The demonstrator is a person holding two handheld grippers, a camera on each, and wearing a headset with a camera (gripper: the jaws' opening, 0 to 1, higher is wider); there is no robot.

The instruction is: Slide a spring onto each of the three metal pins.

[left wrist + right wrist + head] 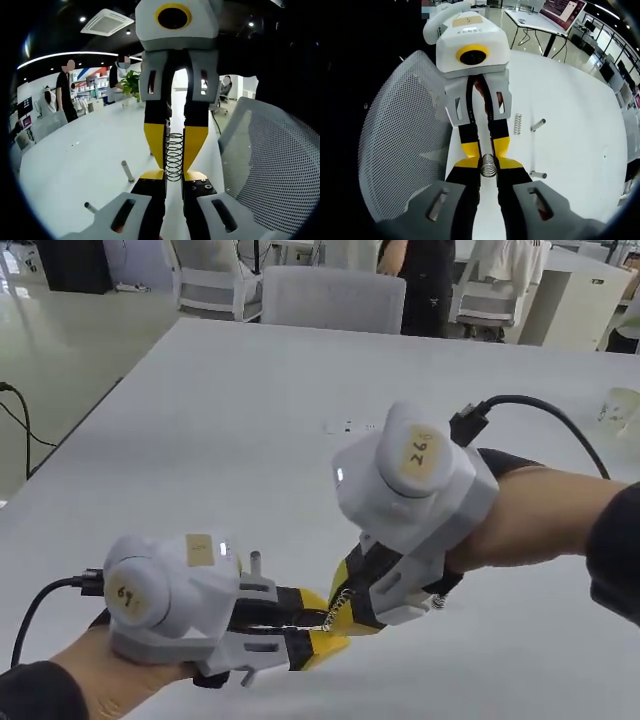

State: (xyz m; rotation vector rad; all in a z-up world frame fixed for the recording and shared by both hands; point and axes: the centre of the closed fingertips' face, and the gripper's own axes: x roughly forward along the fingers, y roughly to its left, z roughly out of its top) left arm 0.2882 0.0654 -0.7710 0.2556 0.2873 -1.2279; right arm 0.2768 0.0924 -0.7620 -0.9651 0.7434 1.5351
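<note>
Left gripper view: coiled silvery spring clamped in right claw, seemingly in left claw too.

Spring held aloft; second spring beside pin.

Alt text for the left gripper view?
A spring is pinched between the jaw tips of the right gripper, which reaches in from the top to meet the left gripper. A metal pin and a second pin lie on the white table to their left; a mesh chair stands right.
</note>
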